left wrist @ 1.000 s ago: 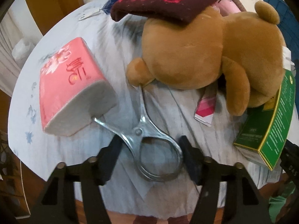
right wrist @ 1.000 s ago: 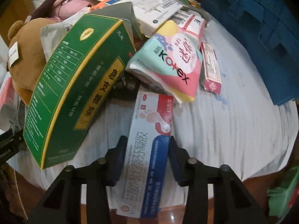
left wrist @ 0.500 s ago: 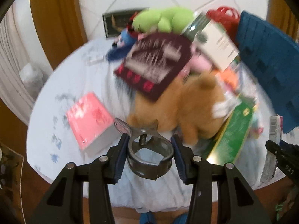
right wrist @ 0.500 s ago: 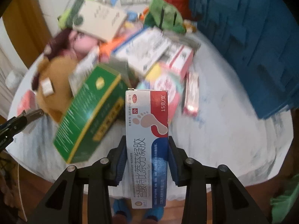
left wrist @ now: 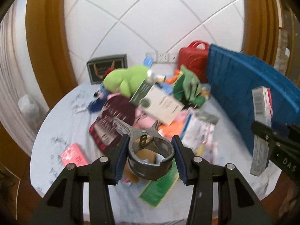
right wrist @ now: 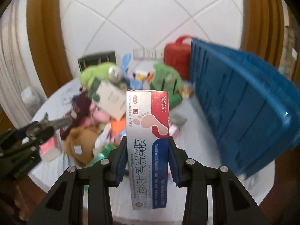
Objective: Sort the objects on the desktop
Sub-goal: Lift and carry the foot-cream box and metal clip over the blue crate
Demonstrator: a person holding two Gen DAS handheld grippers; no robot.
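Grey steel fills your left hand-held gripper (left wrist: 149,156): its blue pads are clenched on the looped handle of a metal spring clamp (left wrist: 148,150), whose jaws point away over the cluttered tabletop (left wrist: 61,116); this grip closed further a moment ago. Your right hand-held gripper (right wrist: 148,158) grasps a white, red and blue ointment box (right wrist: 148,142) with a footprint on it, held upright above the pile. Only the right view shows the box's printed face; the left view catches just its barcoded side at the far right. The left view shows a green carton (left wrist: 159,189) under the clamp, while the right view shows the brown teddy bear (right wrist: 80,142), which the clamp hides from the left. Both show the blue crate (right wrist: 243,103) to the right.
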